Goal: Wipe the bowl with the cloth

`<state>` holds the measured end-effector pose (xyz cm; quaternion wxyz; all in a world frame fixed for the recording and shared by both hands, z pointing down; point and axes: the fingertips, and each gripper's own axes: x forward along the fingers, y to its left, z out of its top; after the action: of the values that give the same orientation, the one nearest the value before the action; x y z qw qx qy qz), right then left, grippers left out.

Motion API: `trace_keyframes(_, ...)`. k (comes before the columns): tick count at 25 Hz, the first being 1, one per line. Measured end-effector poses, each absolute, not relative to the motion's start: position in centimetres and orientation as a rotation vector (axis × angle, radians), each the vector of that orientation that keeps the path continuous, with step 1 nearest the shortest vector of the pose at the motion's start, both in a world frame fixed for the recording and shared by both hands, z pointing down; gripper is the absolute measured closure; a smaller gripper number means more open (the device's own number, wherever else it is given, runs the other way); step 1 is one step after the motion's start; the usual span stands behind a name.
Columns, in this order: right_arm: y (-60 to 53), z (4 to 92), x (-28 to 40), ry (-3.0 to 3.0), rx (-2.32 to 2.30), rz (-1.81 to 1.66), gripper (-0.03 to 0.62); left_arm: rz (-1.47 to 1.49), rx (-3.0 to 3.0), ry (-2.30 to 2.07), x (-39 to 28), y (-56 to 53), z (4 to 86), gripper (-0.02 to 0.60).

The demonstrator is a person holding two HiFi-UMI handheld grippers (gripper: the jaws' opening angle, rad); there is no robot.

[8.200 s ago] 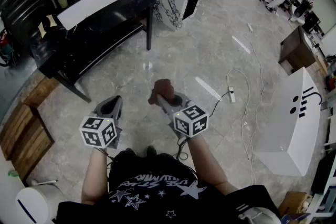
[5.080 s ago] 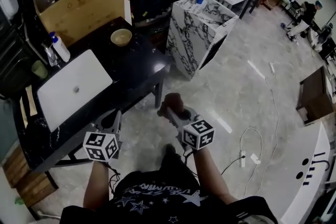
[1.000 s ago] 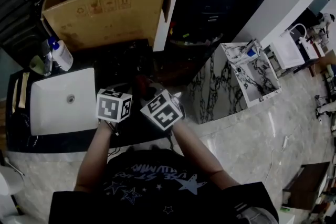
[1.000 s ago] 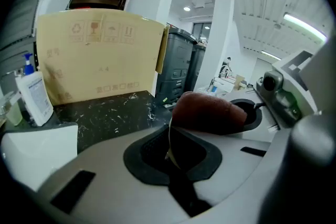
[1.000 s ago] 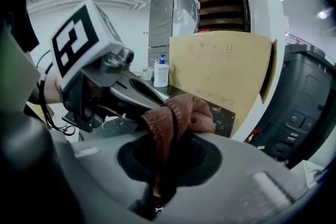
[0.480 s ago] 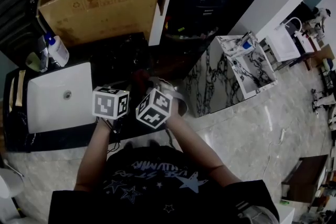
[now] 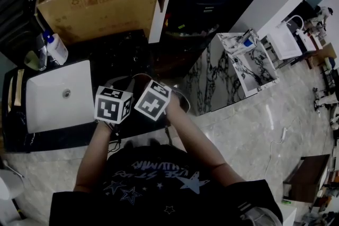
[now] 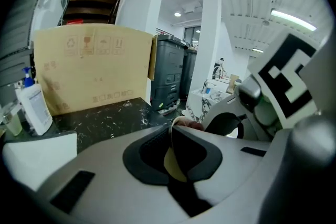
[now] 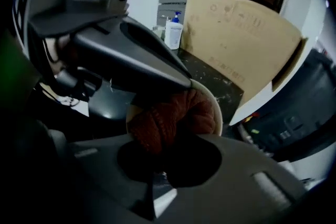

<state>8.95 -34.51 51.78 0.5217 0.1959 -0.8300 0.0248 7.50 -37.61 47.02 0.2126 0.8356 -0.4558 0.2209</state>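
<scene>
In the left gripper view, my left gripper [image 8: 170,136] is shut on the thin rim of a cream bowl [image 8: 173,165]. A reddish-brown knitted cloth [image 9: 168,115] is bunched between the jaws of my right gripper [image 9: 167,139], which is shut on it. The cloth presses into the bowl's hollow, and the bowl's rim [image 9: 214,107] curves round it on the right. In the head view both marker cubes [image 7: 113,105] sit side by side above the black counter [image 7: 124,53] and hide most of the bowl and cloth.
A large cardboard box [image 7: 100,5] stands at the back of the counter. A white sink basin [image 7: 58,100] lies left of the grippers, with a soap bottle [image 7: 54,49] behind it. A marble-patterned cabinet [image 7: 246,61] stands to the right on the floor.
The person walked from the open floor to the counter carrying the cloth. Over the last second the two grippers stayed together, and the right cube turned and shifted slightly.
</scene>
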Motion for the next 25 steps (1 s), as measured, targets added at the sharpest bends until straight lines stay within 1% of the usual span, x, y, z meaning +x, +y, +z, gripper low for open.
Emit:
trace_keyframes(5,-32.8,51.5,7.3,-2.299,0.303,0.592,0.548,0.569,2.288,-1.262,6.6,-37.3,47.2,0.560)
trace_keyframes(8,-32.5,50.0,6.2,-2.432,0.249,0.778,0.548,0.545,2.289,-1.258,6.5,-37.2,46.7,0.558)
trace_keyframes(13,-32.7,48.7,5.6,-2.524,0.235,0.903,0.548,0.523,2.298,-1.253,6.2,-37.2,46.2,0.555)
trace_keyframes(17,-33.3,48.5,6.2,-2.539,0.322,0.825,0.548,0.521,2.288,-1.263,5.5,-37.4,46.7,0.555)
trace_keyframes(20,-34.1,46.6,7.6,-2.607,0.431,0.760,0.548,0.522,2.263,-1.286,4.3,-37.8,47.0,0.558)
trace_keyframes(22,-34.7,44.5,9.0,-2.691,0.510,0.796,0.548,0.507,2.228,-1.306,3.0,-38.3,47.5,0.558)
trace_keyframes(25,-35.7,43.4,11.6,-2.742,0.635,0.886,0.548,0.401,2.151,-1.351,0.6,-39.2,47.5,0.558)
